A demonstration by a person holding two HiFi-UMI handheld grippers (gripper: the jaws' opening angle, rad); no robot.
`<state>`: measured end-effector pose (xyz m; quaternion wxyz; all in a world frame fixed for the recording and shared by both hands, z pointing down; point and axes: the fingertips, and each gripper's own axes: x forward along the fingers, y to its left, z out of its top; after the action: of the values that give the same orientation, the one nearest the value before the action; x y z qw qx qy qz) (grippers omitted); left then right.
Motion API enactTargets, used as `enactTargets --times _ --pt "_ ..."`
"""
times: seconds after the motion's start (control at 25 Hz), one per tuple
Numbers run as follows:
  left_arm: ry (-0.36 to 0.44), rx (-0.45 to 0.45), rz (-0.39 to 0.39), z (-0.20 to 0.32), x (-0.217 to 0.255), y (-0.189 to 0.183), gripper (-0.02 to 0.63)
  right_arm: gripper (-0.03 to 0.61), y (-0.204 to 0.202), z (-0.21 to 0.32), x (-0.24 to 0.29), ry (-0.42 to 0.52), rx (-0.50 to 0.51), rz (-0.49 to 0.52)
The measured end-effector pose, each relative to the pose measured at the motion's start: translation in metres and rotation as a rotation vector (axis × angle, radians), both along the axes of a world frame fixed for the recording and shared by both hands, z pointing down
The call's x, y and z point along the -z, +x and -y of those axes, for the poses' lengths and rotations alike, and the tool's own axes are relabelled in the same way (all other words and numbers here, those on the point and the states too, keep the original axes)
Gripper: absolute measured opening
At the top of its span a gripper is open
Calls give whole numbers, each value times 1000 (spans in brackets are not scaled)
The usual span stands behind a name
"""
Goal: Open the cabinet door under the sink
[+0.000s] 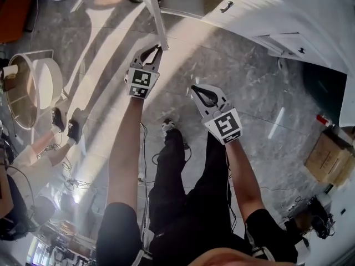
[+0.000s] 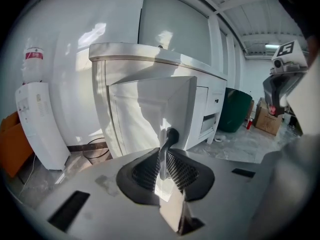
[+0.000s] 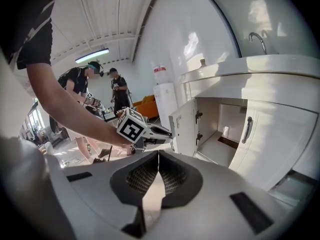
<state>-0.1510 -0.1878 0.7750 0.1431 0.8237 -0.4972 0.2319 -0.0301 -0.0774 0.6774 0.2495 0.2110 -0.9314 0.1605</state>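
Your left hand-held gripper (image 2: 162, 166) is clamped on the handle (image 2: 169, 136) of the cabinet door (image 2: 145, 109). The door stands swung wide from the sink cabinet (image 3: 220, 126) (its interior shows). Your right hand-held gripper (image 3: 158, 159) is closed on nothing. The opening looks essentially done, and only the release seems left.

No lettering can be read; the red label (image 2: 34, 55) on the dispenser bottle (image 2: 33, 70) seems printed, but it is too blurred to make out.
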Motion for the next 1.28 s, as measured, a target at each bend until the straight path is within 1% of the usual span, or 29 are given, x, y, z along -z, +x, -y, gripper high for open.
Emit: enactTargets --times 0.12,0.2,0.32,0.48,0.72,0.84,0.96,1.08,1.2,1.28 --pt "6 -75 25 -5 1 -13 46 60 -17 -7 -7 -3 -2 7" --pt "18 -103 40 -7 2 -26 44 60 -28 -11 -15 -9 -1 4" --pt "32 -85 53 -12 2 -56 41 60 -45 -18 -30 -43 5 -2" --pt "12 -50 82 -11 3 -94 38 60 -62 -28 -40 -57 60 -20" --pt "-8 -7 118 -12 1 -112 38 60 -58 -32 -32 -61 63 -28" --pt "-1 48 106 -11 2 -116 38 60 -51 -30 -28 -44 57 -36" --pt "10 143 86 -17 4 -123 38 60 -42 -31 -23 -40 24 -27" --pt "17 213 5 -29 11 -128 37 60 -35 -37 -19 -34 11 -28" --pt "40 210 -39 -38 20 -122 34 60 -30 -30 -11 -1 1 -33" --pt "49 190 -57 -45 29 -110 32 60 -26 -24 0 14 -13 -20"
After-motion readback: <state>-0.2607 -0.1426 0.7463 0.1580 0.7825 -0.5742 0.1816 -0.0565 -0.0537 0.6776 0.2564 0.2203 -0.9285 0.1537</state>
